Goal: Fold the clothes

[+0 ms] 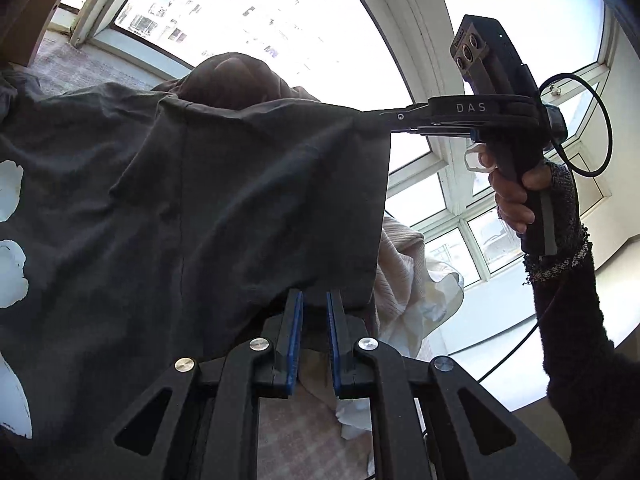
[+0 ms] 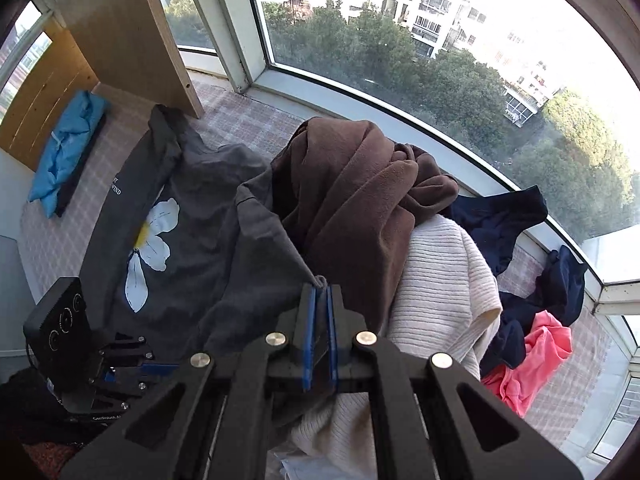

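the dark grey cotton t-shirt with a white flower print (image 2: 192, 248) lies spread over the checked pinkish bed cover (image 2: 248, 120), to the left of the heap of clothes. its long axis runs from the far left, near the light wooden board (image 2: 132, 36), toward the near right, where its corner comes up into the right gripper (image 2: 320, 292). the printed flower is on the side away from the heap, and the small white letters are above it.

the right gripper has its blue pads almost together, and a small bunch of the grey cloth is pinched between them. in the left wrist view this gripper (image 1: 384, 118) holds the top right corner of the shirt (image 1: 200, 200), so the cloth hangs down from it like a curtain.

the left gripper (image 1: 314, 300) is nearly closed too, with a narrow gap. the lower edge of the shirt goes in between its fingers and it seems gripped there.

the heap next to the shirt has a brown fleece garment (image 2: 360, 192) on top and a cream ribbed knit sweater (image 2: 440, 280) under it.
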A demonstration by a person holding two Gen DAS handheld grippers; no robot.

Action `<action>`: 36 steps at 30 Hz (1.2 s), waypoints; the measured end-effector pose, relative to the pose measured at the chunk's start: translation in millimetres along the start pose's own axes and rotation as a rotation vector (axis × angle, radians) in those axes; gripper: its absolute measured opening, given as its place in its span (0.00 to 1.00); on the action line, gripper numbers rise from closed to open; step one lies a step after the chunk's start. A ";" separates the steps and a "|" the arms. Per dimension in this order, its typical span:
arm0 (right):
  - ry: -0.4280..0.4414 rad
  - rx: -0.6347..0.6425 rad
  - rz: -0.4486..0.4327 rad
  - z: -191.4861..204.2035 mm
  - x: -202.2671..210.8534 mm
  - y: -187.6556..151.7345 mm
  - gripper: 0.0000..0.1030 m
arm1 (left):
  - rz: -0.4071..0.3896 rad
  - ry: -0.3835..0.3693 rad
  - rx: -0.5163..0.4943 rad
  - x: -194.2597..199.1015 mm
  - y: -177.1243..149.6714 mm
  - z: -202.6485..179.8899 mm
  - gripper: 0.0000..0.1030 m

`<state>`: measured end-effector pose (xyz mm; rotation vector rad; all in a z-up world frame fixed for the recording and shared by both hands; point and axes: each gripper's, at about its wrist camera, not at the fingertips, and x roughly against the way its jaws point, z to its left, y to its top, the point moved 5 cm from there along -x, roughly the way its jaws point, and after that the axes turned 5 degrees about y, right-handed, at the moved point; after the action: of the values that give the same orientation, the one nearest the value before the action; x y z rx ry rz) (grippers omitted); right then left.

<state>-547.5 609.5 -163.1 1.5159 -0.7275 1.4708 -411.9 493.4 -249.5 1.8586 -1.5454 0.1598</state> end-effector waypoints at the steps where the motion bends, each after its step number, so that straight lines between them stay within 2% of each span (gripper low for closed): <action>1: -0.001 -0.005 0.008 -0.7 -2.9 -0.4 0.06 | -0.001 0.023 -0.027 -1.5 -0.8 -5.2 0.11; 4: -0.009 -0.016 0.025 -4.0 -10.4 -3.4 0.06 | 0.012 0.086 -0.168 -10.9 -6.7 -33.6 0.35; 6: -0.006 -0.015 0.024 -5.2 -12.6 -5.5 0.06 | 0.026 0.091 -0.199 -20.3 -6.6 -48.9 0.37; 9: -0.010 -0.012 0.027 -5.7 -14.4 -8.2 0.06 | 0.052 0.115 -0.175 -37.1 2.0 -60.0 0.39; 12: -0.007 -0.002 0.023 -4.7 -15.2 -8.5 0.06 | 0.110 0.178 -0.183 -60.3 7.7 -62.3 0.39; 13: -0.006 0.001 0.022 -4.4 -15.4 -8.5 0.06 | 0.132 0.198 -0.194 -68.0 8.1 -62.2 0.35; 16: -0.015 0.008 0.019 -5.3 -15.5 -9.3 0.06 | 0.155 0.207 -0.167 -74.0 8.4 -55.2 0.03; 20: -0.016 0.021 0.000 -2.9 -9.0 -7.0 0.06 | 0.118 0.151 -0.129 -50.9 16.6 -47.5 0.02; 21: -0.017 0.028 -0.003 -1.4 -6.9 -5.4 0.06 | 0.114 0.111 -0.108 -45.6 17.4 -47.4 0.02; 24: -0.024 0.048 -0.010 3.7 -1.4 -1.3 0.06 | 0.114 0.057 -0.089 -36.4 19.3 -47.0 0.02; 27: -0.025 0.055 -0.024 8.1 5.1 1.7 0.06 | 0.098 0.056 -0.084 -30.9 25.8 -44.7 0.02; 30: -0.111 0.086 0.011 8.4 -1.9 -0.3 0.06 | 0.073 0.093 -0.109 -23.6 30.5 -43.2 0.02; 34: -0.089 0.074 0.021 10.0 -6.1 -4.9 0.06 | 0.087 0.095 -0.144 -20.4 34.7 -44.8 0.02; 35: -0.083 0.075 0.016 11.0 -4.5 -6.3 0.06 | 0.117 0.093 -0.144 -21.6 34.4 -43.7 0.02; 36: -0.080 0.075 0.014 11.4 -3.2 -7.9 0.06 | 0.136 0.045 -0.115 -20.5 35.4 -42.7 0.02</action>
<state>-535.7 602.4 -166.8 1.6378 -0.7387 1.4696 -435.3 533.5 -212.9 1.6514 -1.6165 0.1701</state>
